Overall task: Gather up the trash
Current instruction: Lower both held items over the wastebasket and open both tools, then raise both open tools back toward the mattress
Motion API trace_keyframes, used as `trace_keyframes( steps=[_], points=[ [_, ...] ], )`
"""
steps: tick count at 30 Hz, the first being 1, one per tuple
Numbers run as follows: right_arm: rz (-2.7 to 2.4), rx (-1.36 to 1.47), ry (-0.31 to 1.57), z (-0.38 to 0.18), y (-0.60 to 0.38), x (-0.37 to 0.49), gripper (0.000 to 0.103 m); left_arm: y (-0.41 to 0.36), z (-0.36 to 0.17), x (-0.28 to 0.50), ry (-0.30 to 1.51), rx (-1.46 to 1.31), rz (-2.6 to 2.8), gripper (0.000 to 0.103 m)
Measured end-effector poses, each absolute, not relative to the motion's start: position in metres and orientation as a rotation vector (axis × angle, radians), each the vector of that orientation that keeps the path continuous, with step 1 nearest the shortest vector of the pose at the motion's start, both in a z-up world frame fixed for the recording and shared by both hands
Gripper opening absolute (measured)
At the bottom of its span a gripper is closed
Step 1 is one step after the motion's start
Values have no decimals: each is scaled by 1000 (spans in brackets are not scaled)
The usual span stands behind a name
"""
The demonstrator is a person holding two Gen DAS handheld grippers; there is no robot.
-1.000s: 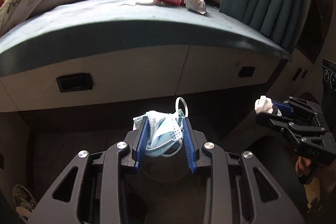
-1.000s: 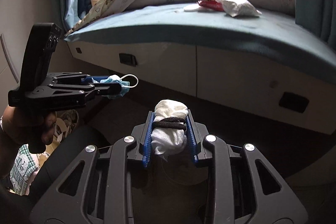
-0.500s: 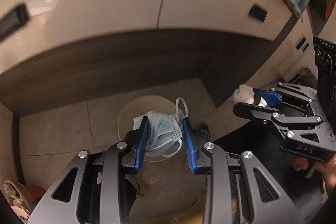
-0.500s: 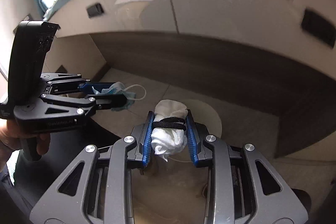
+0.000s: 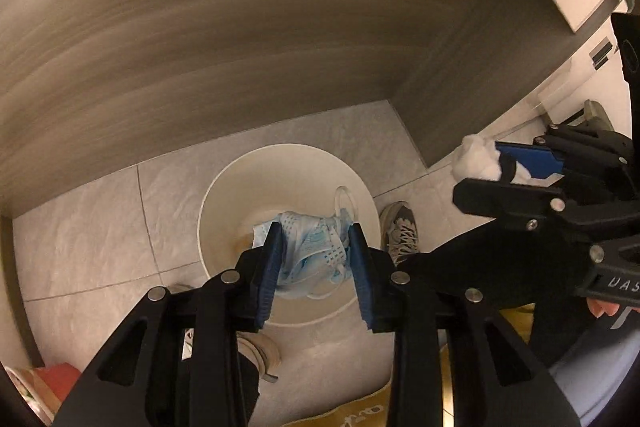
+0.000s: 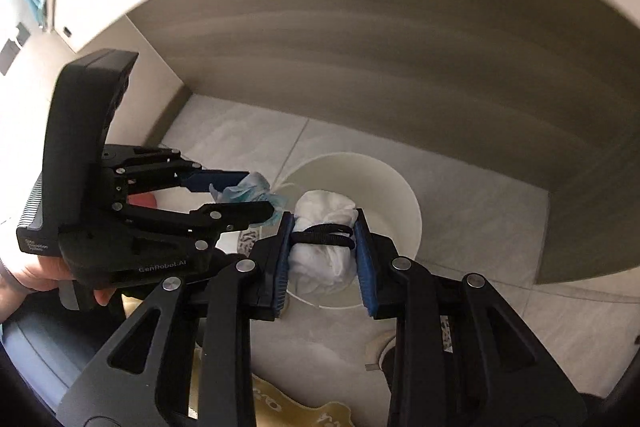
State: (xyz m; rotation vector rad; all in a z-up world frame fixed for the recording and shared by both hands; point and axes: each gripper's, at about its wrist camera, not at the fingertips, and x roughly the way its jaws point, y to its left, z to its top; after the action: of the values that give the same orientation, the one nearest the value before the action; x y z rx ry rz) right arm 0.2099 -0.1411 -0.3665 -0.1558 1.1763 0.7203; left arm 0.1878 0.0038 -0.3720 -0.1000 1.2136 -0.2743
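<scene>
Left wrist view: the left gripper (image 5: 316, 259) pinches a blue face mask (image 5: 310, 251) above the white bin (image 5: 224, 195) on the tiled floor (image 5: 88, 227). The right gripper (image 6: 323, 247) clamps a white wad (image 6: 326, 227), whose black band (image 6: 324, 235) shows only in the right wrist view. Drop-off step; next, I judge, both jaws release over the bin's mouth.

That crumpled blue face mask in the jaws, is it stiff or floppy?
Probably floppy: the crumpled blue face mask bunches between the left gripper jaws and its white ear loop dangles. Likely light too, so it should drop limply.
</scene>
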Motion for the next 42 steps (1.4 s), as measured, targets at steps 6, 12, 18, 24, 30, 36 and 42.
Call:
trace_keyframes(
  steps=[6,12,18,24,30,36,42],
  points=[
    [715,-158,1198,-377,-135,225,27,3,-382,202,1236,-75,-273,39],
    [697,-159,1209,-376,-132,223,27,5,-381,203,1221,-35,-223,80],
    [685,-182,1229,-383,-122,226,27,27,-382,200,1235,-24,-85,97],
    [705,-269,1240,-392,-108,218,28,51,-368,196,1227,-72,-28,97],
    [706,-346,1196,-387,-99,203,74,61,-353,194,1193,-93,-15,97],
    [649,-308,1136,-372,-112,199,84,58,-325,172,1148,-64,-31,97],
    [637,-232,1049,-335,-130,185,98,54,-285,144,1085,-69,-64,97]
  ],
)
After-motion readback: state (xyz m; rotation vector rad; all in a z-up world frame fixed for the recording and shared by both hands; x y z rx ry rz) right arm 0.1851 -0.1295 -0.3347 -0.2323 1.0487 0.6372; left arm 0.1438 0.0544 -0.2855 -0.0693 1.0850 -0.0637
